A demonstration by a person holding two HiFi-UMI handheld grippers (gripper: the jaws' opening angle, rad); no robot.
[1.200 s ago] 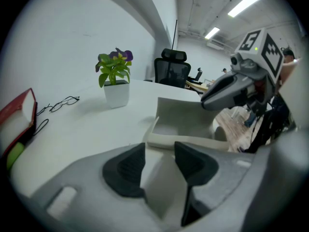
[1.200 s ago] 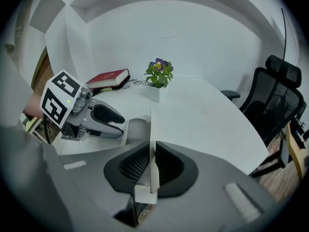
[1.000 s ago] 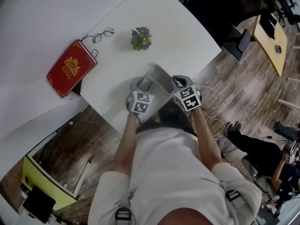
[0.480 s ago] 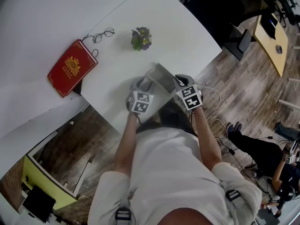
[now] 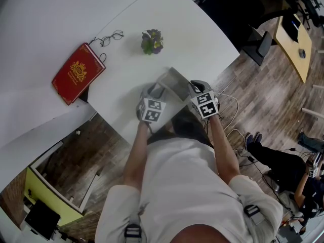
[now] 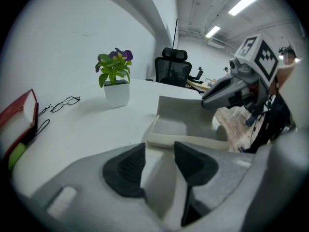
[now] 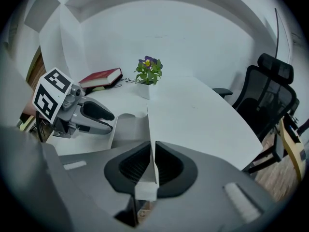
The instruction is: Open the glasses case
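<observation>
The glasses case (image 5: 171,84) sits on the white table (image 5: 202,39), close to the edge nearest the person. It is pale grey and it is open. The bottom half lies flat like a little tray. The lid (image 7: 150,129) stands up from it.

The left claw (image 6: 157,164) comes at the case from one end. The pale bottom half fills the gap between its two dark pads (image 6: 126,168), so this claw is gripping the bottom half. The right claw (image 7: 152,164) is squeezed shut on the thin edge of the lid (the lid looks like a skinny white line from that claw's own camera). In the head view the two claws are on either side of the case, left one on the left and right one on the right.

Farther back on the table there is a small potted plant (image 5: 152,41) with purple flowers in a white pot. A pair of glasses (image 5: 107,37) lies to the left of the plant. A red book (image 5: 77,73) with gold print lies just beside the glasses. A black office chair (image 6: 173,66) stands past the far side of the table.
</observation>
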